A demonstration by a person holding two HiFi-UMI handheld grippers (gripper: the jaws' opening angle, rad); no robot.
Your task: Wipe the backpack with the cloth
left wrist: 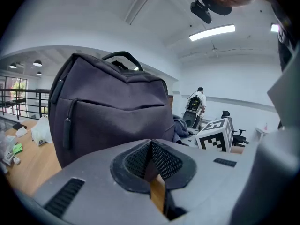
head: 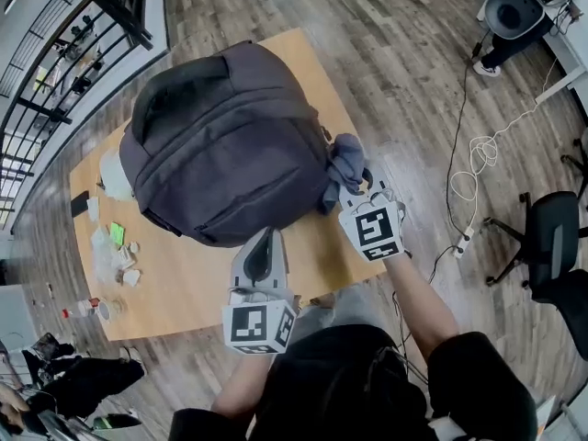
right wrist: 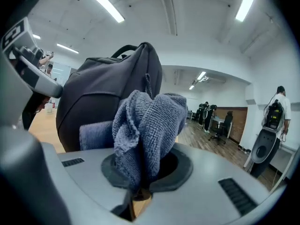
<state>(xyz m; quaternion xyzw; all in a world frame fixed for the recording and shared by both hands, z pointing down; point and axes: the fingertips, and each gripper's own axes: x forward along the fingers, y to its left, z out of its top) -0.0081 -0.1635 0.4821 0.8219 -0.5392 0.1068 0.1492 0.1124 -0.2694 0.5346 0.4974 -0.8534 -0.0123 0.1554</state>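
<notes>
Bright ceiling strips (right wrist: 105, 3), fisheye edges warped, near parts blurry.

The cloth (right wrist: 147, 135) hides much of the right claw (right wrist: 139, 193); small clutter (head: 119, 251) on the table (head: 184, 292) is unidentifiable.

Backpack (head: 225, 141) stands on table (head: 184, 288), cloth (head: 345, 162) at its right side.

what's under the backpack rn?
The backpack sits on the wooden table; bare wood shows round its base. A white bag pokes out at its left edge in the head view, partly covered. Whatever lies directly beneath is hidden.
</notes>
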